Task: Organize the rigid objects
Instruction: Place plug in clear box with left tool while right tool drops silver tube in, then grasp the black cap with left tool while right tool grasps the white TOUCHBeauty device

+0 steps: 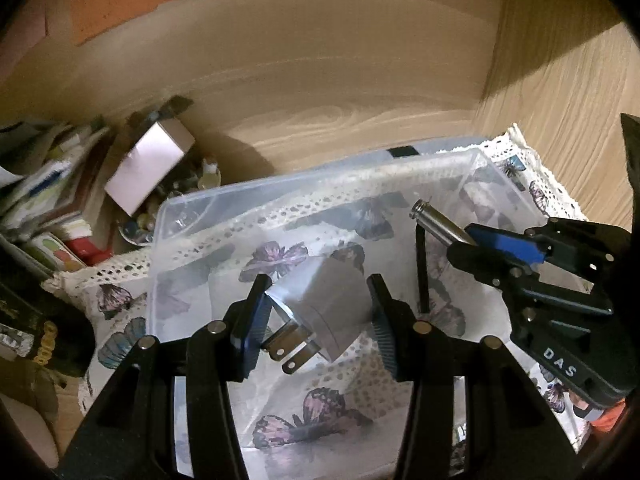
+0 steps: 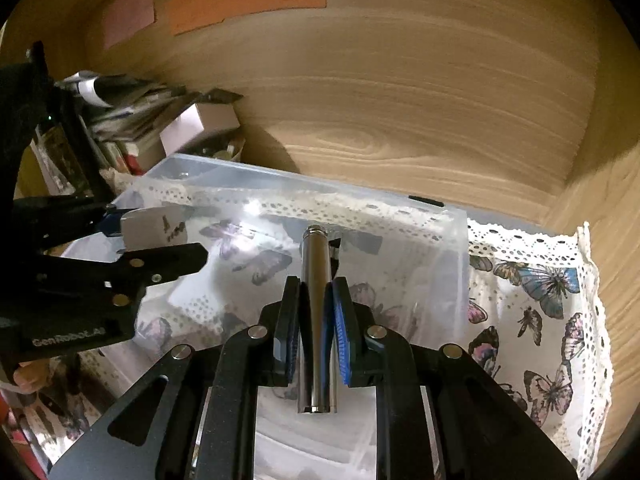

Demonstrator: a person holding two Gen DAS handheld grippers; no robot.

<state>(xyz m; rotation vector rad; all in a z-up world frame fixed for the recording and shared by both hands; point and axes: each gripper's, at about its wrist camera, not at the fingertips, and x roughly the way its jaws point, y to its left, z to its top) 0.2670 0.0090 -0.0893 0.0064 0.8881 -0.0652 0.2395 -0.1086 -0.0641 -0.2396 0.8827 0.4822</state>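
Note:
My left gripper is shut on a white plug adapter with metal prongs pointing back toward me, held over a clear plastic bin. In the right wrist view the same gripper and adapter show at the left. My right gripper is shut on a silver metal cylinder that points forward over the bin. In the left wrist view the right gripper and the cylinder are at the right.
The bin stands on a butterfly-print cloth with lace edging inside a wooden compartment with walls behind and at the right. A cluttered pile with a white box, books and small bottles lies at the left.

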